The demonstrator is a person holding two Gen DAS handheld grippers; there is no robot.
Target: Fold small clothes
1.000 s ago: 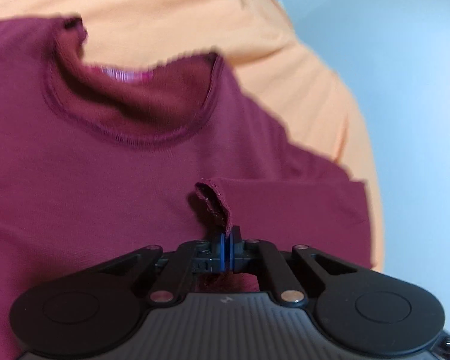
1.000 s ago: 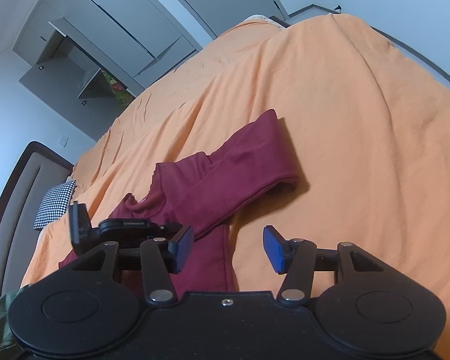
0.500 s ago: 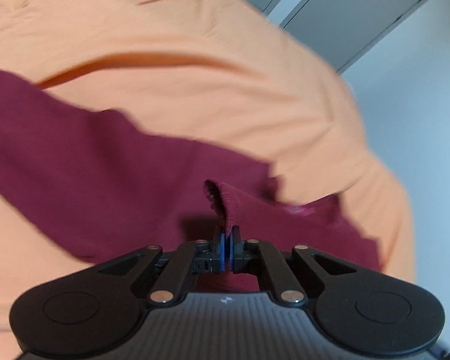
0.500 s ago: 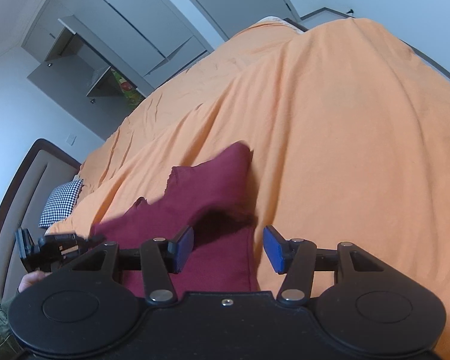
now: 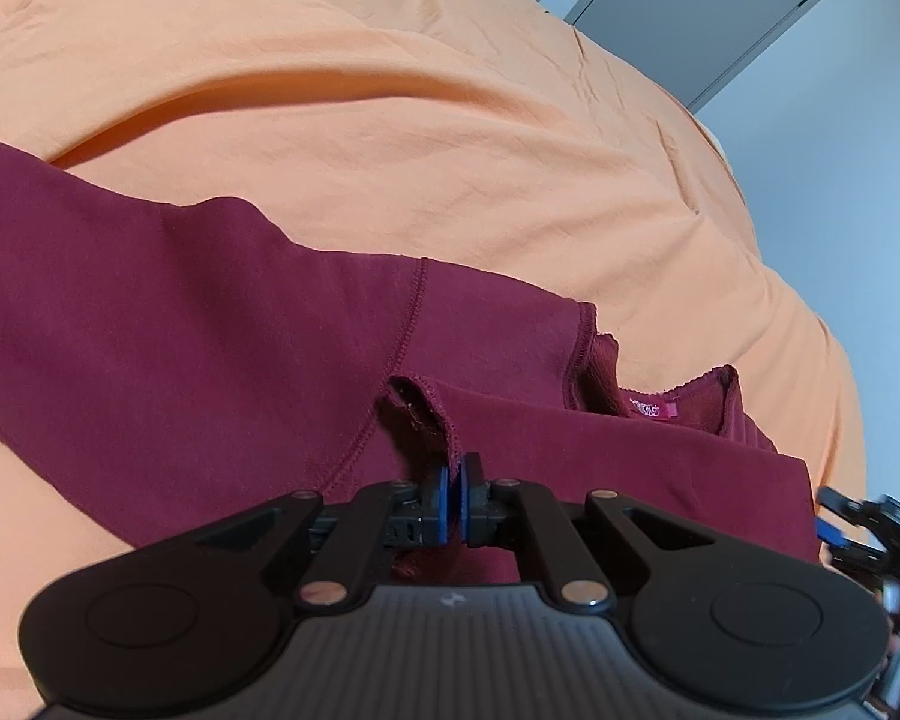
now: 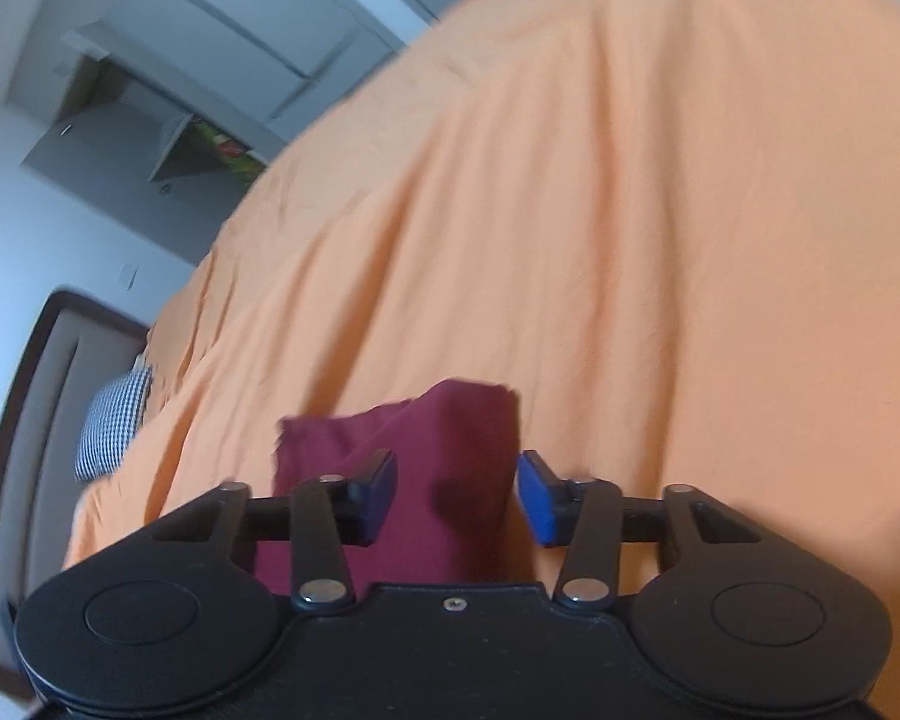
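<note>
The shirt point(image 5: 210, 324), a maroon long-sleeved knit, lies on the orange bedcover point(image 5: 390, 120) and fills the lower half of the left wrist view. Its neckline and pink label point(image 5: 654, 409) sit at centre right of that frame.

The left gripper point(image 5: 453, 480) is clamped together on a hemmed edge of the shirt, probably a sleeve cuff point(image 5: 420, 414), at lower centre. The pinched fabric rises from the pads in a small fold.

The right gripper point(image 6: 457, 495) is apart and closing. In the right wrist view, a maroon section of the shirt lies between the pads at lower centre, but the pads do not press on it. That frame is blurred, so the exact part cannot be identified.

Handling judgement: the shirt is light, soft and limp. It will drape and sag from any single hold, and will drag on the bedcover rather than slide. Hold it at stitched edges, such as cuff, hem or shoulder seam, where the layers are thicker. No fragile parts are visible.
</note>
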